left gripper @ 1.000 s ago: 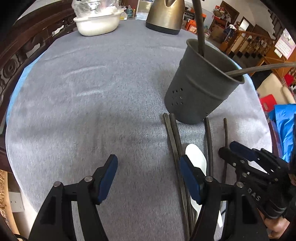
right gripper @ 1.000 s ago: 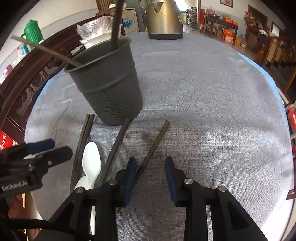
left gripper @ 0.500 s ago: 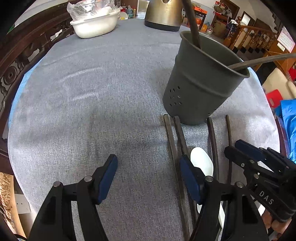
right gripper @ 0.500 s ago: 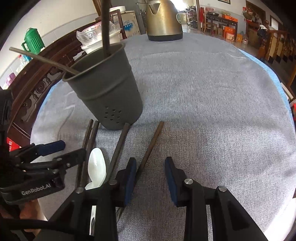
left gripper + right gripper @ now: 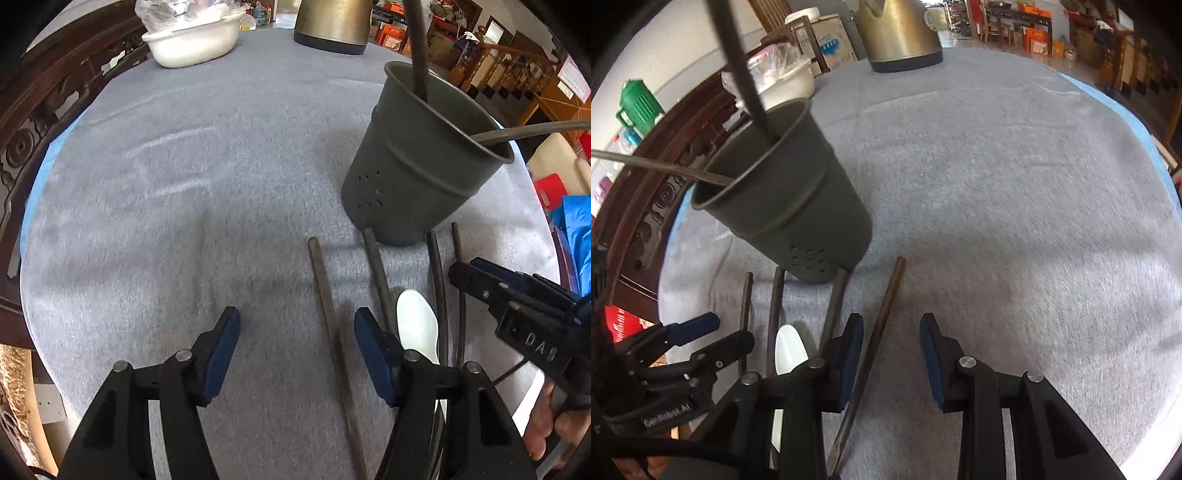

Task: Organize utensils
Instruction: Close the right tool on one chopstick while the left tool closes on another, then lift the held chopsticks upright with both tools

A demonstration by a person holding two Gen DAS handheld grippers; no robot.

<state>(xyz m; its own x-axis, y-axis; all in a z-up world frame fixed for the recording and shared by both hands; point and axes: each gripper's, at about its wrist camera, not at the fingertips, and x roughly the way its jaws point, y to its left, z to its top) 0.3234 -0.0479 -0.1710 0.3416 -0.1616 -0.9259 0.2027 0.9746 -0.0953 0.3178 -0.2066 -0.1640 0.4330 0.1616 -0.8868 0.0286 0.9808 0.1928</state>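
A dark grey perforated holder (image 5: 417,177) (image 5: 798,206) stands on the grey cloth with two long utensils leaning out of it. In front of it lie several dark chopsticks and a white spoon (image 5: 417,325) (image 5: 790,350). My left gripper (image 5: 297,339) is low over the cloth with its jaws closing. The leftmost chopstick (image 5: 325,302) lies between its pads, nearer the right one, and neither pad presses on it. My right gripper (image 5: 891,350) is open around the rightmost chopstick (image 5: 882,325), which runs close to its left pad. Each gripper also shows at the edge of the other's view.
A white basin (image 5: 192,44) with a plastic bag and a brass kettle (image 5: 332,22) (image 5: 897,33) stand at the far side of the table. Carved dark woodwork (image 5: 37,110) borders the left edge. A green jug (image 5: 639,107) stands beyond it.
The left jaws have narrowed, and one chopstick that lay paired beside the right pad now lies apart between them. The right wrist view has rolled slightly, so the holder appears nearer.
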